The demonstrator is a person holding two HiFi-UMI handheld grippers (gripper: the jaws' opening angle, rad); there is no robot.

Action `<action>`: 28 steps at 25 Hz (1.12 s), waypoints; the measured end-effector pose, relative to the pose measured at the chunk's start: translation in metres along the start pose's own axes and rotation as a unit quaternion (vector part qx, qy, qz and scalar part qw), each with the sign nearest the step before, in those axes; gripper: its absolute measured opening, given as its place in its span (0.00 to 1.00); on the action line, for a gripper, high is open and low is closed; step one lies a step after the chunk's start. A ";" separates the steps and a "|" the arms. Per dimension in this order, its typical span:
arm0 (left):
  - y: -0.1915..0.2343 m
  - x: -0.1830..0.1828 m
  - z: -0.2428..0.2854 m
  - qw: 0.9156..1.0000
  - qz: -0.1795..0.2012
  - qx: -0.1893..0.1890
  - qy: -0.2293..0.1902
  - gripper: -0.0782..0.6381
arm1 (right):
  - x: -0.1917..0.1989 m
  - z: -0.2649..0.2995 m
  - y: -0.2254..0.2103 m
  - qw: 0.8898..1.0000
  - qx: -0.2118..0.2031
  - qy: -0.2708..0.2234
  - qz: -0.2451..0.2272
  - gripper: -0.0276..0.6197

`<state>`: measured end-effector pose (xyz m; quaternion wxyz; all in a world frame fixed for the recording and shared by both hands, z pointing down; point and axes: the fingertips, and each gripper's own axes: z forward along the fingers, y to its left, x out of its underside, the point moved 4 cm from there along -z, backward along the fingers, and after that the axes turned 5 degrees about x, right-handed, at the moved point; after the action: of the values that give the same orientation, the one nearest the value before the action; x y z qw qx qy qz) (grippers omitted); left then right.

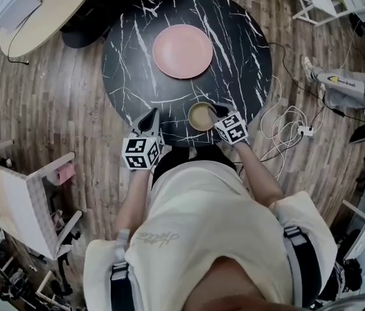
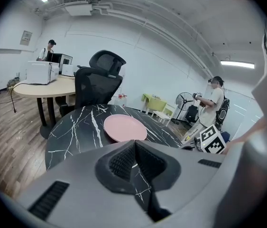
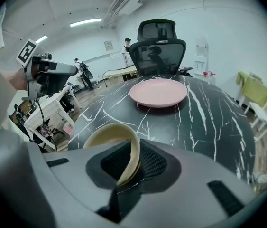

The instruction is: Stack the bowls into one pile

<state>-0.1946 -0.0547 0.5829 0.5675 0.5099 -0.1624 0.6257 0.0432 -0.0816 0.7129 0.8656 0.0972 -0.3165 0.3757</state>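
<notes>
Beige bowl point(image 1: 200, 116) point(image 3: 108, 136) sits upright at the near edge of the round black marble-patterned worktop point(image 1: 130, 57) point(image 2: 74, 132) point(image 3: 209, 122), right in front of the person. The right tool point(image 1: 216, 111) point(image 3: 134, 151) comes at it from the right and angles down onto its rim. In the right gripper view the bowl's near wall stands between the two ribbed pads. The jaws are a little spread around the wall and it leans toward the right-hand pad, but no firm squeeze shows. The pink dish point(image 1: 183, 51) point(image 2: 125, 128) point(image 3: 158, 92), wide and shallow, lies alone nearer the middle of the worktop, well apart from the bowl and farther from the person. The left tool point(image 1: 150, 116) point(image 2: 134, 148) hangs over the near edge just left of the bowl without touching it. Its jaws are pressed together at the tips with nothing between them, and only the veined black surface shows behind. A black office chair point(image 2: 100, 80) point(image 3: 158, 46) stands at the far side of the worktop, and wood-plank floor point(image 1: 52, 102) surrounds it. In the left gripper view another person point(image 2: 214, 101) stands in the background
</notes>
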 end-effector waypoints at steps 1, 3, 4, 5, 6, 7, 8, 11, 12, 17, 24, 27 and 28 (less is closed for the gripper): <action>-0.001 0.000 0.000 1.000 0.000 0.000 0.000 0.14 | 0.000 -0.001 -0.001 1.000 0.000 0.000 -0.001 0.12; -0.001 0.001 0.001 1.000 -0.001 0.000 0.001 0.14 | -0.001 -0.001 -0.002 1.000 -0.001 0.000 -0.002 0.12; -0.001 0.001 0.002 1.000 -0.001 -0.001 0.002 0.14 | -0.001 -0.002 -0.002 1.000 -0.001 0.000 -0.003 0.12; -0.001 0.002 0.002 1.000 -0.001 -0.001 0.002 0.14 | -0.001 -0.002 -0.002 1.000 -0.002 0.000 -0.003 0.12; -0.001 0.002 0.002 1.000 -0.001 -0.001 0.001 0.14 | -0.001 -0.003 -0.003 1.000 -0.002 -0.001 -0.003 0.12; -0.002 0.002 0.003 1.000 -0.001 -0.001 0.000 0.14 | 0.000 -0.004 -0.004 1.000 -0.003 -0.001 -0.003 0.12; -0.003 0.001 0.004 1.000 -0.001 -0.001 -0.001 0.14 | 0.000 -0.004 -0.005 1.000 -0.003 -0.001 -0.003 0.12; -0.005 -0.001 0.006 1.000 -0.001 -0.001 -0.002 0.14 | 0.000 -0.007 -0.010 1.000 -0.003 -0.006 -0.001 0.12; -0.005 -0.001 0.007 1.000 -0.001 -0.002 -0.002 0.14 | -0.001 -0.007 -0.011 1.000 -0.003 -0.007 -0.001 0.12; -0.008 -0.003 0.009 1.000 0.003 -0.004 -0.005 0.14 | -0.007 -0.013 -0.014 1.000 -0.006 -0.022 -0.009 0.12; -0.019 -0.011 0.019 1.000 0.017 0.005 -0.010 0.14 | -0.021 -0.030 -0.025 0.998 -0.001 -0.056 -0.009 0.12; -0.027 -0.019 0.025 1.000 0.024 0.010 -0.015 0.14 | -0.033 -0.044 -0.031 0.997 -0.001 -0.075 -0.012 0.11; -0.029 -0.022 0.026 0.999 0.026 0.012 -0.018 0.14 | -0.038 -0.050 -0.032 0.996 -0.002 -0.084 -0.013 0.11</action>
<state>-0.1607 -0.0784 0.5653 0.5422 0.5230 -0.1782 0.6330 0.0696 -0.1062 0.6524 0.8411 0.1308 -0.3875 0.3539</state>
